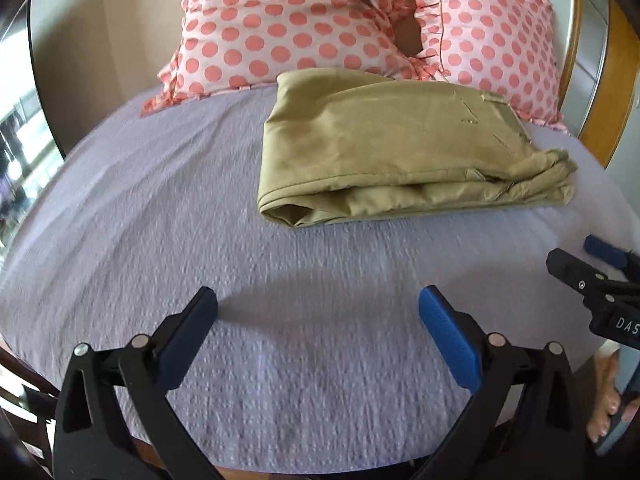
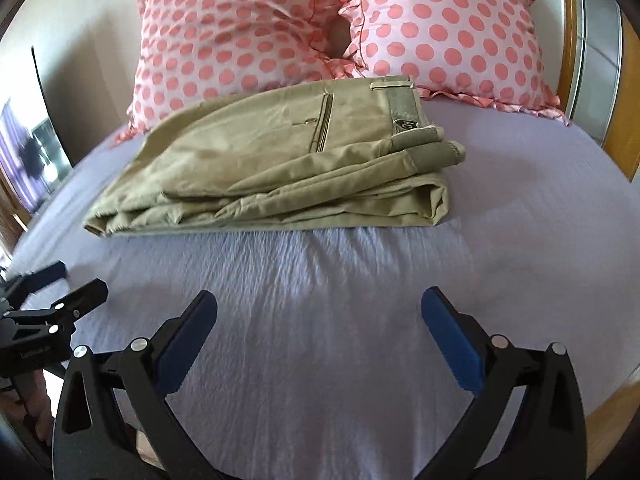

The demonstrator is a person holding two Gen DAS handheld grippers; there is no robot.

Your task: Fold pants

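Khaki pants [image 1: 396,152] lie folded in a compact stack on the lavender bed sheet [image 1: 200,216], just in front of the pillows. In the right wrist view the pants [image 2: 280,168] show the waistband and a back pocket on top. My left gripper [image 1: 318,320] is open and empty, above the sheet well short of the pants. My right gripper [image 2: 319,320] is open and empty, also short of the pants. The right gripper shows at the right edge of the left wrist view [image 1: 592,276]; the left gripper shows at the left edge of the right wrist view [image 2: 48,304].
Two pink polka-dot pillows [image 1: 288,20] [image 2: 452,28] stand against the headboard behind the pants. A wooden bed frame [image 1: 616,92] runs along the right. A wall and a window [image 1: 20,128] are at the left. The person's bare foot [image 1: 606,396] is by the bed's near edge.
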